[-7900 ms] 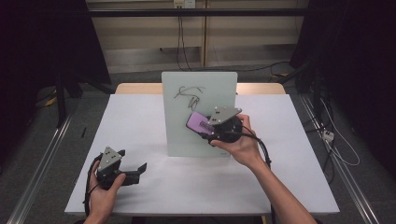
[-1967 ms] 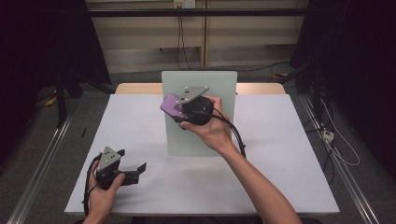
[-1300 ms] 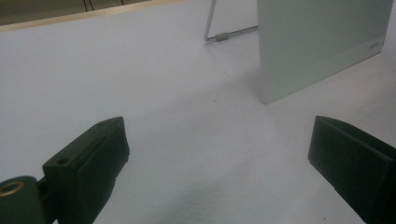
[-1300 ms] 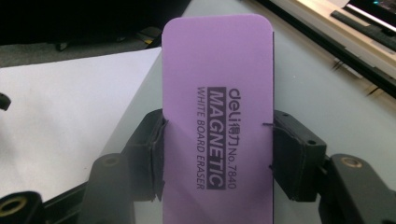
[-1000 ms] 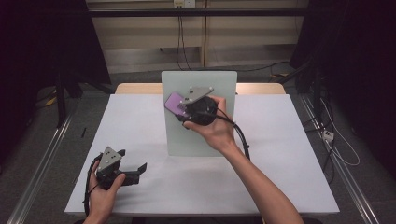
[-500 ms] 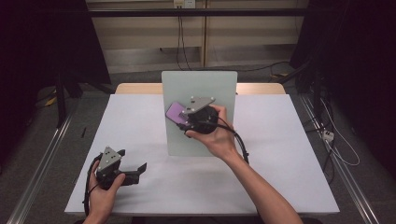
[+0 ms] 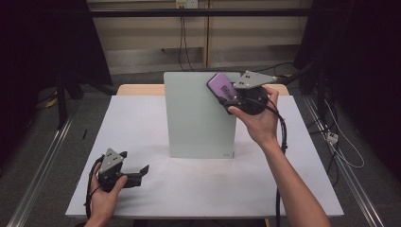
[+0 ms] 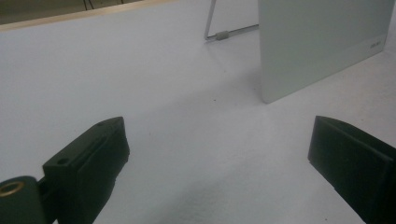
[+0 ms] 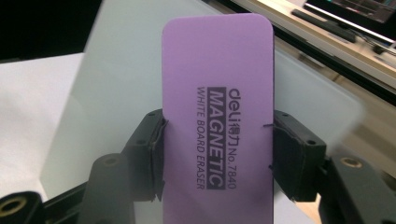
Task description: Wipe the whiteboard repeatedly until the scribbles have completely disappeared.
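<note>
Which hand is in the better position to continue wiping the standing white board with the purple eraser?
The right. Its tool is shut on the purple eraser at the top right corner of the white board. The left tool lies open and empty, low on the table.

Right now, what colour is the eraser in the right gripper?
Purple, with dark printed lettering; the eraser shows best in the right gripper view.

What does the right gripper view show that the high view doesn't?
Right gripper view: the print on the purple eraser, "MAGNETIC WHITE BOARD ERASER", and the tongs' pads pressing its edges. High view: the whole table, both hands, the left tongs resting open. Both: the eraser held by the right tongs at the upright board.
</note>
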`<state>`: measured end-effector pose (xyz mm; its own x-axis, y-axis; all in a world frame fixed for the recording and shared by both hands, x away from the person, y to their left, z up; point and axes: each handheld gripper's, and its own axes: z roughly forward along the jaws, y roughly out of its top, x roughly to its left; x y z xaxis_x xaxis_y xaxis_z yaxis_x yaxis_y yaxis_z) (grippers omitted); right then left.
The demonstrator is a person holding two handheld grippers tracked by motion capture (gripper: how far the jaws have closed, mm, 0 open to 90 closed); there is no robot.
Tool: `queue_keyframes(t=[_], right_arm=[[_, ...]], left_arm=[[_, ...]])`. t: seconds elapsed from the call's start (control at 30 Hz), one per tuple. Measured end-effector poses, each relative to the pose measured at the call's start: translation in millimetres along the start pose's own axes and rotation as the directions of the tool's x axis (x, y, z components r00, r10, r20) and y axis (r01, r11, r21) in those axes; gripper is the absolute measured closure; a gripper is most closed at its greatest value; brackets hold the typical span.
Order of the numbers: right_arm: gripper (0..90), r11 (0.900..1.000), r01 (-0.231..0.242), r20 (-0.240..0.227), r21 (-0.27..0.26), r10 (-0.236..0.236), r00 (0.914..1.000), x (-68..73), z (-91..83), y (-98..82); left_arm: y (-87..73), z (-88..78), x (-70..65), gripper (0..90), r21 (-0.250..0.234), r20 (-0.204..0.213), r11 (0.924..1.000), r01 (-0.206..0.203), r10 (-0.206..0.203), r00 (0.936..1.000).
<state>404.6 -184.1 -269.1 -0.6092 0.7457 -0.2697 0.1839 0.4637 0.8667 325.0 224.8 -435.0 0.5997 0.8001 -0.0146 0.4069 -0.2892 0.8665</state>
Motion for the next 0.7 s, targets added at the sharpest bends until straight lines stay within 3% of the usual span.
queue_keyframes(t=[0.17,0.4,0.7], right_arm=[[42.0,0.999,0.003,-0.011,0.034,-0.002,0.9999,2.5,-3.0,-19.3],[41.9,0.993,0.03,-0.11,0.113,-0.017,0.9938,29.1,7.0,-59.1],[42.0,0.991,0.022,-0.208,0.13,0.005,0.9782,46.8,14.9,-72.7]], left_arm=[[-0.1,0.1,-1.7,4.8,0.0,0.006,1.0,0.0,0.0,1.0],[-1.2,0.4,-1.5,4.8,0.008,0.002,1.0,0.002,-0.002,1.0],[-2.6,-1.0,1.9,4.8,0.002,0.007,0.9999,0.014,-0.014,0.9999]])
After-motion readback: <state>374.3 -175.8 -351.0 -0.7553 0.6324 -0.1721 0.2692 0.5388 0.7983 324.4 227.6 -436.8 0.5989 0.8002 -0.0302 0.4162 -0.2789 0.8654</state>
